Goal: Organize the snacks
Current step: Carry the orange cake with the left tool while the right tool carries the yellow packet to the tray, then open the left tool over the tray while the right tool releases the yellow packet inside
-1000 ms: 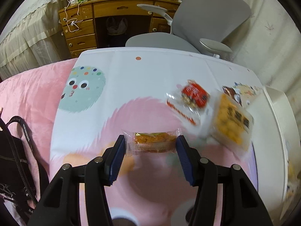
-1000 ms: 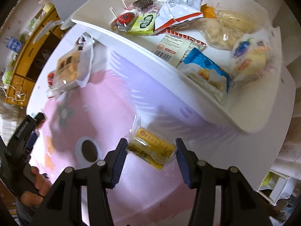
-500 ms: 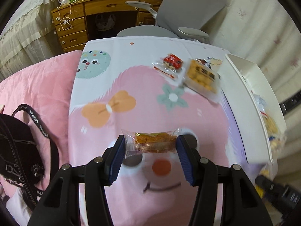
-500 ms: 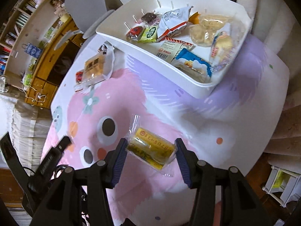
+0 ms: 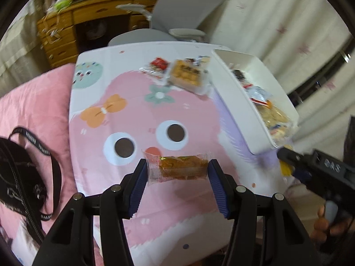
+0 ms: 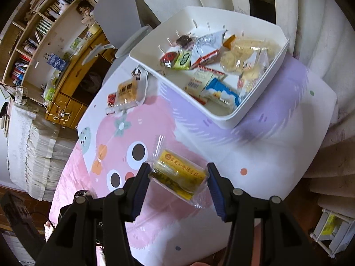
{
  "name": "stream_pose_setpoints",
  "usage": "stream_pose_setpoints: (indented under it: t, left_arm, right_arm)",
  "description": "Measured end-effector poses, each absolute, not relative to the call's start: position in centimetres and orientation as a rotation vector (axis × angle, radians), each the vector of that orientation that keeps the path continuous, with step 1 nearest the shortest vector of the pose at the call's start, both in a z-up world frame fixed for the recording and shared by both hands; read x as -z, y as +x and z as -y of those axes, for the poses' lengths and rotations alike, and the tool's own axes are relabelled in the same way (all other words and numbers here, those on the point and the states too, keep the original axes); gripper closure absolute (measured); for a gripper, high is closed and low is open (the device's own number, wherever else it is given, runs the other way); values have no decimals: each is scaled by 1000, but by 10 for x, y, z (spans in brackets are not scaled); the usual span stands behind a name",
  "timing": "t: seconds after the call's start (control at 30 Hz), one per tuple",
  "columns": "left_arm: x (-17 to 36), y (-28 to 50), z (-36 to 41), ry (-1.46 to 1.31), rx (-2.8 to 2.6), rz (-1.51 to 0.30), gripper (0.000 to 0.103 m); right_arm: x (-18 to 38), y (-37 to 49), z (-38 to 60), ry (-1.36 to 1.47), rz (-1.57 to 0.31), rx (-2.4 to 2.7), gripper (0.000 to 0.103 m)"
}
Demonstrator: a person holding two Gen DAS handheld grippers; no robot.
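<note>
since the earlier frames both grippers had drawn back from the white bin (image 6: 261, 88), so more of the cartoon tablecloth (image 5: 177, 102) showed in each view, and the right gripper (image 5: 295, 166) had entered the left wrist view at the right edge. neither grip had changed. the left gripper (image 5: 177, 173) was clamped on the two ends of an orange snack in a clear wrapper (image 5: 180, 168), held above the cloth over the printed face. the right gripper (image 6: 177, 177) was clamped on a yellow snack packet (image 6: 179, 175) set at a slant between the blue pads (image 6: 214, 181); its yellow label bore a line of red characters too small to read. in the bin lay mixed packets, among them a blue and white packet (image 6: 221, 93) and a green packet with a black oval mark (image 6: 185, 59); their print was illegible. on the cloth just beside the bin's far end lay a pack of yellow biscuits (image 6: 128, 90) with dark characters, touching a small red packet (image 6: 111, 98). a black bag (image 5: 24, 173) with a lettered strap lay on the pink bedding (image 5: 37, 102). beyond the table stood a grey office chair (image 5: 173, 22), a wooden desk (image 5: 66, 28) and pale curtains (image 5: 277, 22).
</note>
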State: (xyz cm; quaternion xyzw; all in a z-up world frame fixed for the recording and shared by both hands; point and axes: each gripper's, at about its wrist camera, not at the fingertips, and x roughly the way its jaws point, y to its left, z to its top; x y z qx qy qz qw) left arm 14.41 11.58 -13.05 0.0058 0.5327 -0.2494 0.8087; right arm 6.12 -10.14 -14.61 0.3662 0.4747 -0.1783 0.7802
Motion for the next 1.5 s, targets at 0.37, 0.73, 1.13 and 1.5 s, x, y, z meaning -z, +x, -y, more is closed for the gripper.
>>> stream_pose_setpoints:
  t: [0.37,0.73,1.13,1.5]
  left_arm:
    - [86,119,-35,44,656,-1033,49]
    - [74,111,52,8,603,-1010,49]
    - [79,124,117,-57,469,-995,48]
    - [86,150,157,-75,434,-991,41]
  right_arm:
    - [124,66,165,723,-996,295,51]
    - [107,81,242,616,-1011,177,51]
    - [95,112,304,473,-1004,44,51]
    - [98,137,342,432,-1016,15,50]
